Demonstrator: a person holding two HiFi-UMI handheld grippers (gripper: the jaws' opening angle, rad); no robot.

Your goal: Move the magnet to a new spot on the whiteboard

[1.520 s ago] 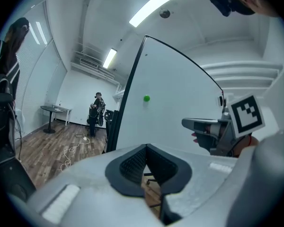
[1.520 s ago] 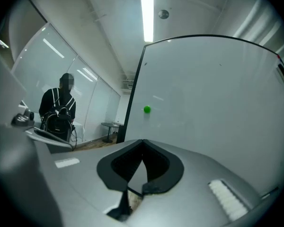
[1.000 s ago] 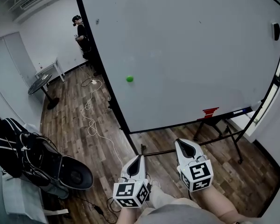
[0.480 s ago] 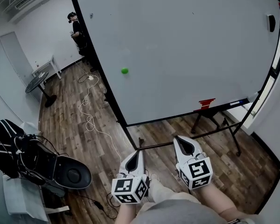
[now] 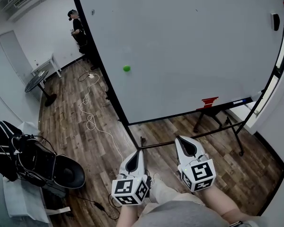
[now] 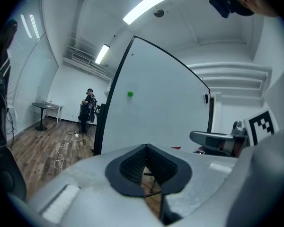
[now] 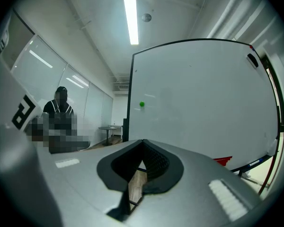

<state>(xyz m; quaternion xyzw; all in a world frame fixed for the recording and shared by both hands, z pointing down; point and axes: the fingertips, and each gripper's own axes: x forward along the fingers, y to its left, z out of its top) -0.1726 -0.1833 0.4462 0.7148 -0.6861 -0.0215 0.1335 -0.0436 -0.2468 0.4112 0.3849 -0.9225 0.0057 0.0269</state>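
Magnet, green: stuck on whiteboard, left part. Left gripper and right gripper: jaws closed, empty, held low, well apart from it. Old spot or new one: cannot be judged.

Green magnet, white whiteboard, brown plank floor

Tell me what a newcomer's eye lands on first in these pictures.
The large whiteboard on its wheeled stand fills the upper half of the head view. It is almost bare, so the small green magnet near its left edge stands out. Low in the view, the left gripper and right gripper hang side by side over the wood floor, jaws together and holding nothing, well short of the board.
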